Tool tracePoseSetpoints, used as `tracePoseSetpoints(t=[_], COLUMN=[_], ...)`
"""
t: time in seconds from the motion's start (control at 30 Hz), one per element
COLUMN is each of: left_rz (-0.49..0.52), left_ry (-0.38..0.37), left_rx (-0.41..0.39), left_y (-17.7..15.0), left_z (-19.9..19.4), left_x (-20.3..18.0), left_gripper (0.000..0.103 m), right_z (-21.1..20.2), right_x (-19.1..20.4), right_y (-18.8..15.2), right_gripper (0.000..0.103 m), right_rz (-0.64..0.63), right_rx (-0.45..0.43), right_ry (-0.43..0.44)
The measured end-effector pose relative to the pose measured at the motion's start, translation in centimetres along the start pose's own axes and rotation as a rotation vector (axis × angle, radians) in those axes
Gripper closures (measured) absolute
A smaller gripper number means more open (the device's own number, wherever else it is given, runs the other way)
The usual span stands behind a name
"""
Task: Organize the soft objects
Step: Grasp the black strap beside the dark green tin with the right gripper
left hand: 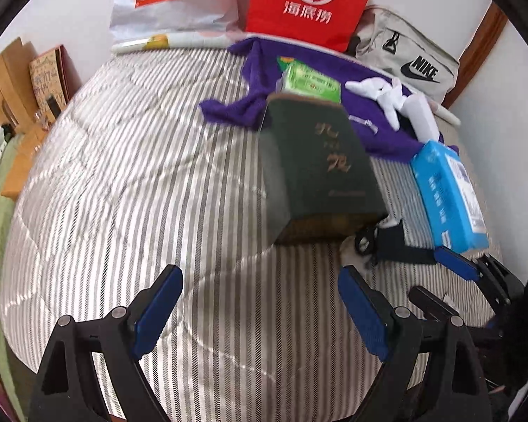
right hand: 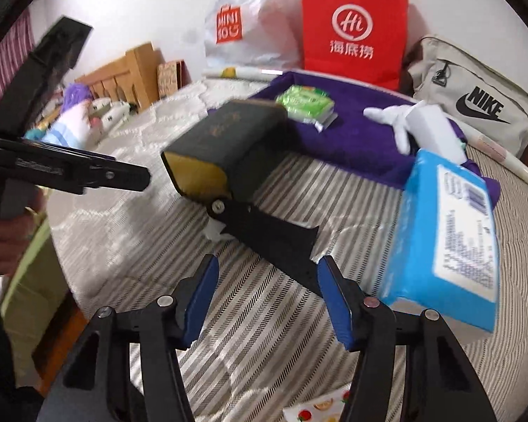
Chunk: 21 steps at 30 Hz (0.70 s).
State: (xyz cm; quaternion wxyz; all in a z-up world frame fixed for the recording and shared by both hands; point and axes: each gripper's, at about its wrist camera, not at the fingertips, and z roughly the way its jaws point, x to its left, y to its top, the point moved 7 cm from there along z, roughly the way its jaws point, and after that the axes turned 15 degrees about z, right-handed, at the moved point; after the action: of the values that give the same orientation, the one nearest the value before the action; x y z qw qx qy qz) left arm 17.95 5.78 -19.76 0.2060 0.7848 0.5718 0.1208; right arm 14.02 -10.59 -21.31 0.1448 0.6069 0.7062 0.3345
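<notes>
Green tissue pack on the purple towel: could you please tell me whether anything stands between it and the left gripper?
Yes: the dark green box stands on the striped quilt straight ahead of the left gripper, in front of the green tissue pack and covering its near edge. The open fingers hold nothing.

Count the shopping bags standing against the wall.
2: a white Miniso bag on the left, a red paper bag right of it. More may be hidden.
</notes>
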Motion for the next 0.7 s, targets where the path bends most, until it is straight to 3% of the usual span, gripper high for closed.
tracePoseSetpoints(t=[0.27,0.33,0.4,0.47,0.7], left_rz=[0.006,0.010,0.011,0.013,0.015], left_ry=[-0.026,-0.029,-0.032,-0.037,-0.050], left_rx=[-0.006,-0.006,-0.005,0.001,0.013], left_y=[-1.0,-1.0,-1.0,-1.1,-1.3], left_z=[0.3,0.2,0.3,0.5,1.1], left_x=[0.3,0.4,0.4,0.2,-0.6], left_gripper=[0.014,0.014,0.014,0.014,0.014], right_z=[4.0,4.3,4.2,3.5,0.4], right_x=[0.0,0.1,-0.1,-0.2,-0.3], right_y=[0.0,0.2,0.5,0.7,1.6], right_gripper=[0.046,0.055,0.078,0.089,0.098], right_rz=[-0.030,-0.042,-0.042,-0.037,-0.001], right_rx=[0.023,0.004,-0.003,-0.016,-0.082], right_ry=[-0.110,-0.133,-0.144,-0.112,-0.039])
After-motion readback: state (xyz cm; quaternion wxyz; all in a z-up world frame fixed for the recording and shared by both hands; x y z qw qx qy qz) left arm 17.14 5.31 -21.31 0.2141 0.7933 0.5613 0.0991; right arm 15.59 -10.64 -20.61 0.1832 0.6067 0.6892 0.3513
